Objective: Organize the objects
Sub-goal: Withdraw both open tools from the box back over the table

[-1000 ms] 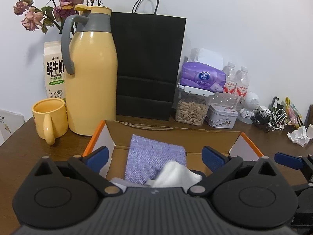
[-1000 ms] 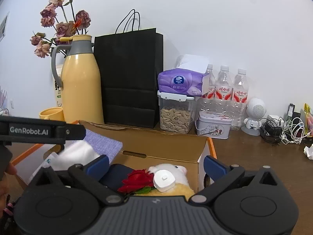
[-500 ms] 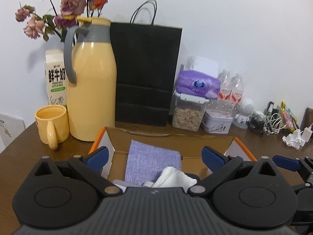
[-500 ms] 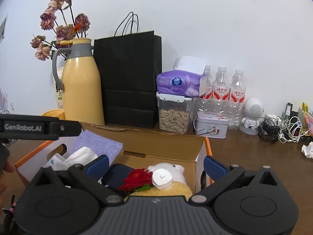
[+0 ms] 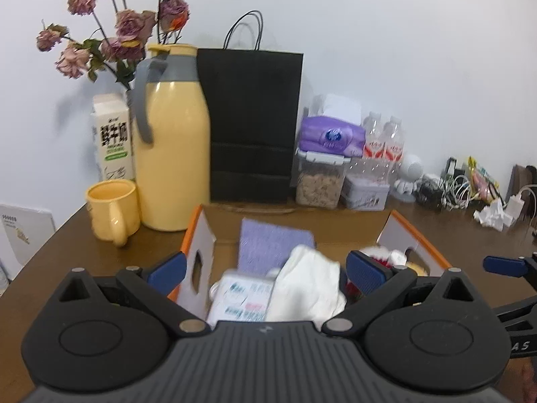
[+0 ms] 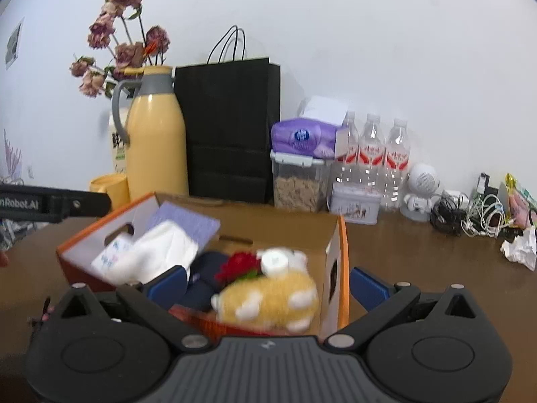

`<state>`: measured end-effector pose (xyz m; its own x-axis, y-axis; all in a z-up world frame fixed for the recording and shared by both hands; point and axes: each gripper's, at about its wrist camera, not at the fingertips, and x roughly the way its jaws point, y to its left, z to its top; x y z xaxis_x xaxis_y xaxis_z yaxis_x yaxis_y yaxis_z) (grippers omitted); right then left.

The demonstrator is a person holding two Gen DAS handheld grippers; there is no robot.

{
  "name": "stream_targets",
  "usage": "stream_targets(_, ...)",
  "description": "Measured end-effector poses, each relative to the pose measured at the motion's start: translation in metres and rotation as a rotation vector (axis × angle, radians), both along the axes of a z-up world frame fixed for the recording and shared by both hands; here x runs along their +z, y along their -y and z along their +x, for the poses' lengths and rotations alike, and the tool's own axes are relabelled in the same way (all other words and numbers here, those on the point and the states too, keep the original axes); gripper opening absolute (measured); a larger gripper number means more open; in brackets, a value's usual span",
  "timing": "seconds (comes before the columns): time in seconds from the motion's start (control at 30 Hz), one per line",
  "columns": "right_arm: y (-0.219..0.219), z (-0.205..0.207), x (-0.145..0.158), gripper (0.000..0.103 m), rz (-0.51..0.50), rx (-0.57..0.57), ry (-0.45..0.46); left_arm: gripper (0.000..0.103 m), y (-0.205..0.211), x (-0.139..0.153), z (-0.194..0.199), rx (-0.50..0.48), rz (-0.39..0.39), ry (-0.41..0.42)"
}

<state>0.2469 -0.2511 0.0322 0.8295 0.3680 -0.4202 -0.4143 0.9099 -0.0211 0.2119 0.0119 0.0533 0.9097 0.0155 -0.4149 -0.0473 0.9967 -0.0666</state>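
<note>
An open cardboard box with orange edges (image 5: pixel 196 235) (image 6: pixel 335 252) stands on the brown table in front of both grippers. Inside lie a purple cloth (image 5: pixel 272 245) (image 6: pixel 191 226), a white tissue pack with tissue sticking out (image 5: pixel 302 282) (image 6: pixel 157 252), a dark blue item (image 6: pixel 204 268), a red flower (image 6: pixel 240 263) and a yellow-and-white plush toy (image 6: pixel 272 299). My left gripper (image 5: pixel 265 270) is open and empty above the box's left half. My right gripper (image 6: pixel 266 283) is open and empty above the plush toy.
Behind the box stand a yellow thermos (image 5: pixel 171 141), a yellow mug (image 5: pixel 112 210), a milk carton (image 5: pixel 112 137), dried roses (image 5: pixel 114 37), a black paper bag (image 5: pixel 251 127), a seed jar (image 5: pixel 320 181) under purple tissues (image 5: pixel 332 137), water bottles (image 6: pixel 371 154), a tin (image 6: pixel 354 203). Cables (image 6: pixel 470 211) and crumpled paper (image 6: pixel 520 248) lie at the right.
Both grippers have pulled back and risen from the box, so more of its inside shows. Both stayed open and empty.
</note>
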Motion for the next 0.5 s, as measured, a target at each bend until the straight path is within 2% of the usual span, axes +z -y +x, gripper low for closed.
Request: stream_targets(0.5,0.02,-0.034,-0.046,0.103,-0.106,0.018,-0.178,0.103,-0.03,-0.034,-0.05,0.065,0.015,-0.123)
